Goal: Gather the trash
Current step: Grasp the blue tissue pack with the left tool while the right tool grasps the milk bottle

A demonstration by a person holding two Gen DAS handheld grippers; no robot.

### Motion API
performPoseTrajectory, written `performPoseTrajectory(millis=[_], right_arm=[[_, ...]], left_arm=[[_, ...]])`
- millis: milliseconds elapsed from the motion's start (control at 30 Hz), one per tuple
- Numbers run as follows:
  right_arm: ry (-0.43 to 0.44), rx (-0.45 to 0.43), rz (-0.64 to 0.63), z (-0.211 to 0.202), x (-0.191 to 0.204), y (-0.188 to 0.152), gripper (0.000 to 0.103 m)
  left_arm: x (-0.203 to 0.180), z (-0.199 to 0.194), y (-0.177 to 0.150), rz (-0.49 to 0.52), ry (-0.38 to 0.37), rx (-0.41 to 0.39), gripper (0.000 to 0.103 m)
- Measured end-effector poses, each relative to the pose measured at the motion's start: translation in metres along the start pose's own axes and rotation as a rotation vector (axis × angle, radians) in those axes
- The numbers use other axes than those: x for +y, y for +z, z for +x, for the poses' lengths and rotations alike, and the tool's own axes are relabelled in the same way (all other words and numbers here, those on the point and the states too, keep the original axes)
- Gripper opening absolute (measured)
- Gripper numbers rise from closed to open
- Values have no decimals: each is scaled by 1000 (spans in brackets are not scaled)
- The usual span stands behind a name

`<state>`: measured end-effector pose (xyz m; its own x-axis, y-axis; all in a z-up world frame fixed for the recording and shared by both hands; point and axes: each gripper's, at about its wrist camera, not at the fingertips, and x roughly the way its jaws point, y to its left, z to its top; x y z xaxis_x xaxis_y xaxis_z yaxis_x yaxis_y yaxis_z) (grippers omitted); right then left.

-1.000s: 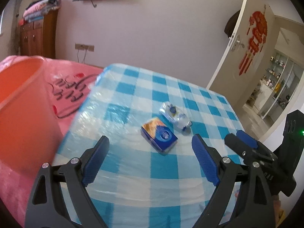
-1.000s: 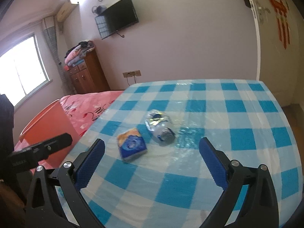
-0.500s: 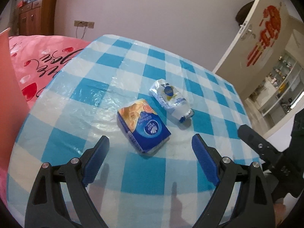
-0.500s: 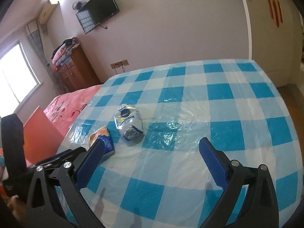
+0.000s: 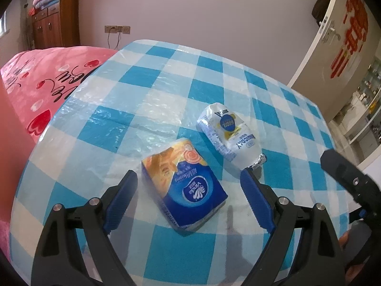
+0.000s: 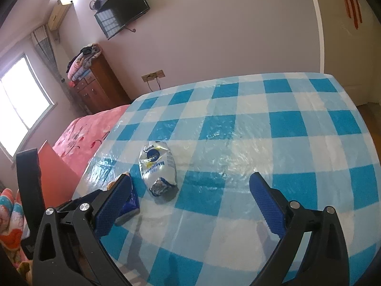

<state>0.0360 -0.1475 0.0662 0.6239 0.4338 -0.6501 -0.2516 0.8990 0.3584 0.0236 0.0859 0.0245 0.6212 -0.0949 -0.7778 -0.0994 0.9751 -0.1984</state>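
Left gripper (image 5: 188, 186): its two blue-padded jaws are spread wide, pointing down at the table; nothing is pressed between them.
Tissue pack (image 5: 183, 187): a blue and orange soft pack, lying flat on the cloth, in the gap between the left jaws but not touched by either pad. In the right wrist view only a corner of it shows behind the left jaw of the right gripper.
Right gripper (image 6: 190, 190): jaws also wide apart and empty, hanging over the table edge nearest to the person.
Snack bag (image 6: 158, 166): a silver and white crumpled bag with a blue round logo, lying on the cloth just beside the tissue pack, apart from it. It sits closer to the left jaw of the right gripper; no pad touches it.
Table (image 6: 285, 124): covered by a blue and white checked cloth under a clear plastic sheet that shines in the light.
Orange bin (image 6: 57, 166): stands at the left side of the table, partly hidden.
Bed (image 5: 47, 76): pink cover with red hearts and black writing, beside the table.
Cabinet (image 6: 100, 85): brown wood, against the wall, folded blankets on top.
Television (image 6: 122, 7): dark screen, fixed high on the wall.
Door (image 5: 338, 31): white, open, with a red paper ornament.
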Motion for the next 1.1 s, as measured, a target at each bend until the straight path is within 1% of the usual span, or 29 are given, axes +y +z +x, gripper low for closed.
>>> performPoseTrajectory(millis=[133,267,333,367,400,433,600,767,833,933,1100], right_arm=[[10,8,-13,7,2,4,98],[19,24,-21,16,5,7,98],[23,31,-25,20,7,9,98],[27,36,-29,23,8,10,98],[29,40,-32,25,9,11,98],[32,46,-36,27,11,11,98],[46,98,-74,47,22,10,98],[24,124,-121,63,35,6,98],[14,133,-133,69,39,5,98],[3,132,-160,75,45,5,98],[-37,136,-216,86,54,5,98]], left_arm=[[-2,9,-1,9,31,16,80],[-4,10,-2,22,56,5,77],[-2,9,-2,25,82,-4,67],[-2,9,-2,26,85,-6,65],[0,9,-2,25,81,-8,64],[1,8,-2,25,83,-10,60],[8,6,-2,23,64,-14,52],[14,4,-1,14,39,-11,44],[17,3,-1,12,34,-11,39],[23,0,-2,6,23,-7,37],[28,-2,-4,6,16,-5,36]])
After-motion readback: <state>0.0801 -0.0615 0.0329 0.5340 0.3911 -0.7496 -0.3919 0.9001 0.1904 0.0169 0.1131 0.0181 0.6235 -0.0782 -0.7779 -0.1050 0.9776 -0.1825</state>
